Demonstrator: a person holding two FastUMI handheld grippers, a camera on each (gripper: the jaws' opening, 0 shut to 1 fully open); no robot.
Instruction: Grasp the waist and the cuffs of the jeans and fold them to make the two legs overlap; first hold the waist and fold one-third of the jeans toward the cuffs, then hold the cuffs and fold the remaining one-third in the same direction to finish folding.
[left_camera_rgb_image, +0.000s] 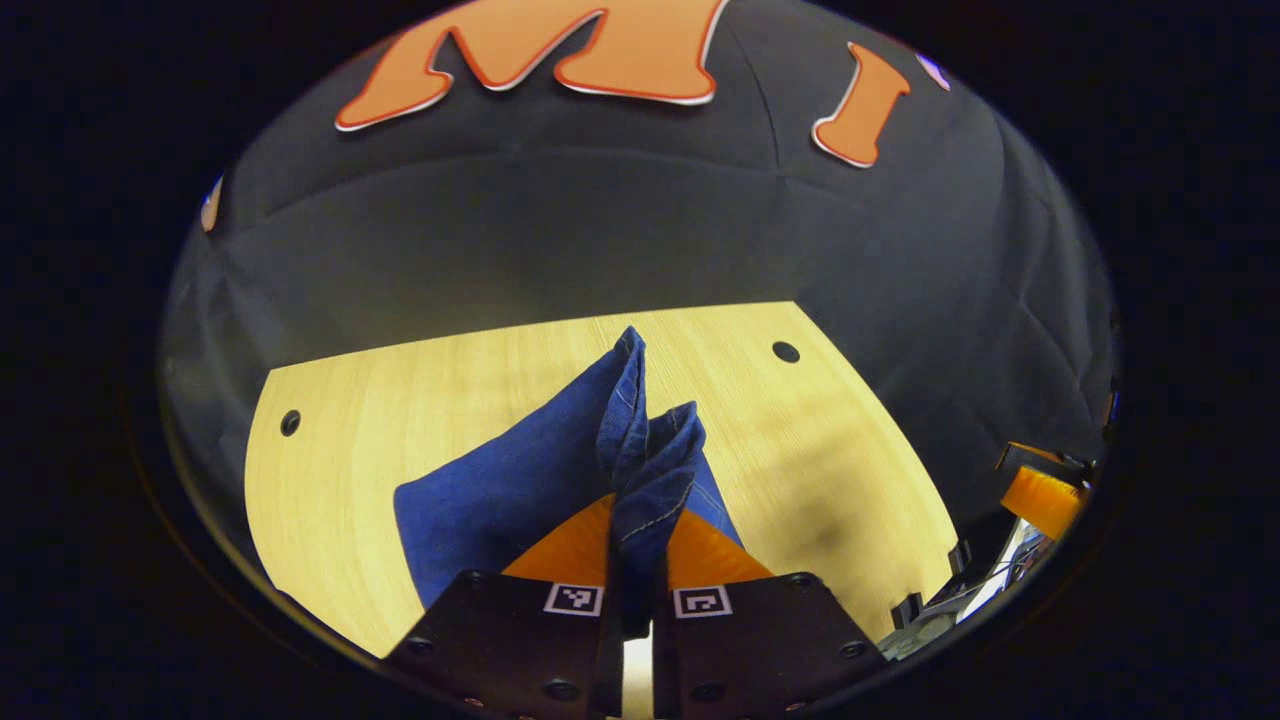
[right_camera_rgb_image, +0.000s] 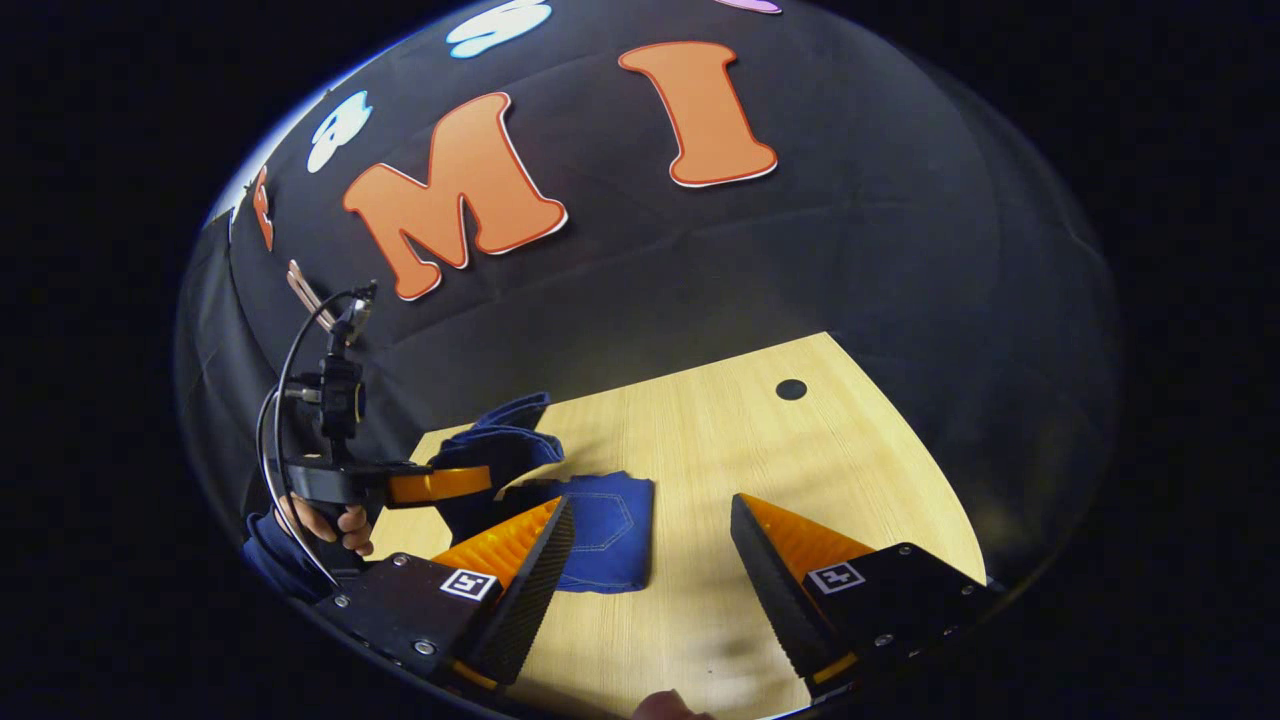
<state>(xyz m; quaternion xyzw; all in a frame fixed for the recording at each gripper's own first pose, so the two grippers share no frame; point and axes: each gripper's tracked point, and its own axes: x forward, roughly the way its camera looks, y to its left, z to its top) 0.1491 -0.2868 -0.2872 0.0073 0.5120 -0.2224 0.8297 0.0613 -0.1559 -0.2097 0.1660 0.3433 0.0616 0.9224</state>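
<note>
Denim jeans (left_camera_rgb_image: 520, 480), lower centre, pinched in left tool (left_camera_rgb_image: 635, 560) above worktop (left_camera_rgb_image: 800, 440); right tool (right_camera_rgb_image: 650, 545) wide, empty: one-sided hold risks skewed fold.

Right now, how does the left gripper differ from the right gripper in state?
The left gripper has its jaws closed on a bunched fold of the jeans, lifting it off the wooden table. The right gripper has its jaws spread wide and holds nothing; it hovers over the table near the jeans. Both point toward the same jeans.
</note>
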